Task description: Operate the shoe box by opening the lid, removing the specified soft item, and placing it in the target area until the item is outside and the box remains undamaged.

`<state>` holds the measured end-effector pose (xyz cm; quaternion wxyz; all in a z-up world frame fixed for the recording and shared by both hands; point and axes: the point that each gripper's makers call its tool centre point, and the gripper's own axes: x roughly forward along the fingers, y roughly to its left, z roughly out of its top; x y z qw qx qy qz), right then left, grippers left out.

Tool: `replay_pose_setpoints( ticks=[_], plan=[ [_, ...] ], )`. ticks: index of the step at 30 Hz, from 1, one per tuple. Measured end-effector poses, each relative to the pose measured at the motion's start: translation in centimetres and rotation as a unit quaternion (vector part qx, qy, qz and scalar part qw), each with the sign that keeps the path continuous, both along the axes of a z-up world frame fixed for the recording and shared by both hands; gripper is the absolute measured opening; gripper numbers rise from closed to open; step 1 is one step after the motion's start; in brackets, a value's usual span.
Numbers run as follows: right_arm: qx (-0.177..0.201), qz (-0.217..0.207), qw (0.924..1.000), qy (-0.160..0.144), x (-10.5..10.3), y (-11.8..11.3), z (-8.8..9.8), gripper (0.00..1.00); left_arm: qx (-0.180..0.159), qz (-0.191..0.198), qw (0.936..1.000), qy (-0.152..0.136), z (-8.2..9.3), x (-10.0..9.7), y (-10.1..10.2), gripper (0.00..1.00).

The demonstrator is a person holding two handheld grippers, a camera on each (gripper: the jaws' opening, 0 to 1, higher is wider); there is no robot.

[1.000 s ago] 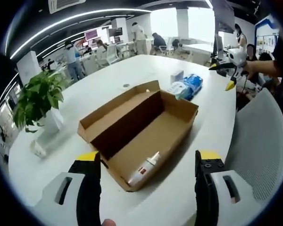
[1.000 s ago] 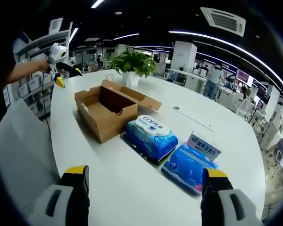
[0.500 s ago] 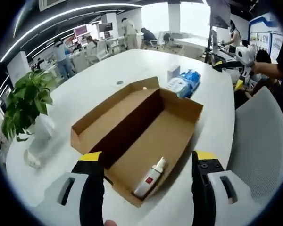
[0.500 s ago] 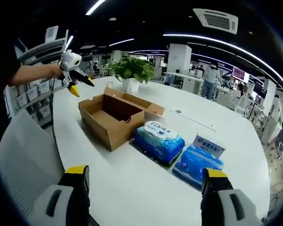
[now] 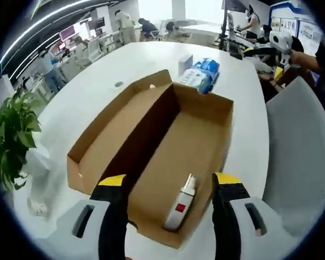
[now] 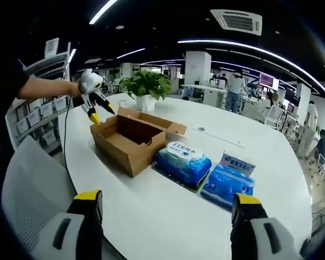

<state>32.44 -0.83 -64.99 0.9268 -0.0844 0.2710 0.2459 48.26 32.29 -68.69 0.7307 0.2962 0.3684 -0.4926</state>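
The brown cardboard shoe box point(image 5: 168, 146) lies open on the white table, its lid folded out to the left. A small white bottle with a red label point(image 5: 180, 210) lies at the box's near end. My left gripper point(image 5: 169, 187) hangs open just above that near end, its yellow-tipped jaws on either side of the bottle. In the right gripper view the same box point(image 6: 131, 140) sits at the left, and the left gripper point(image 6: 93, 100), held by a person's hand, hovers over its far end. My right gripper point(image 6: 165, 203) stands open above bare table, well short of the box.
Two blue wet-wipe packs point(image 6: 183, 161) point(image 6: 228, 182) and a small white card point(image 6: 237, 162) lie beside the box. A potted plant point(image 6: 145, 86) stands behind it. A grey chair back point(image 5: 300, 157) borders the table edge. People and desks fill the office beyond.
My left gripper has come forward and down over the box, so the box and bottle look larger. The right gripper's view has pulled back slightly and risen.
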Motion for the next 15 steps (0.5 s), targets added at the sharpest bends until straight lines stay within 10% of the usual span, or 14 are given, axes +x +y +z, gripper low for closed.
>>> replay_pose_setpoints(
  ticks=[15],
  plan=[
    [0.008,-0.022,0.9996,0.012,-1.3,0.1,-0.8,1.00,0.138,-0.117,0.9834,-0.007,-4.7,0.1,-0.3,0.60]
  ],
)
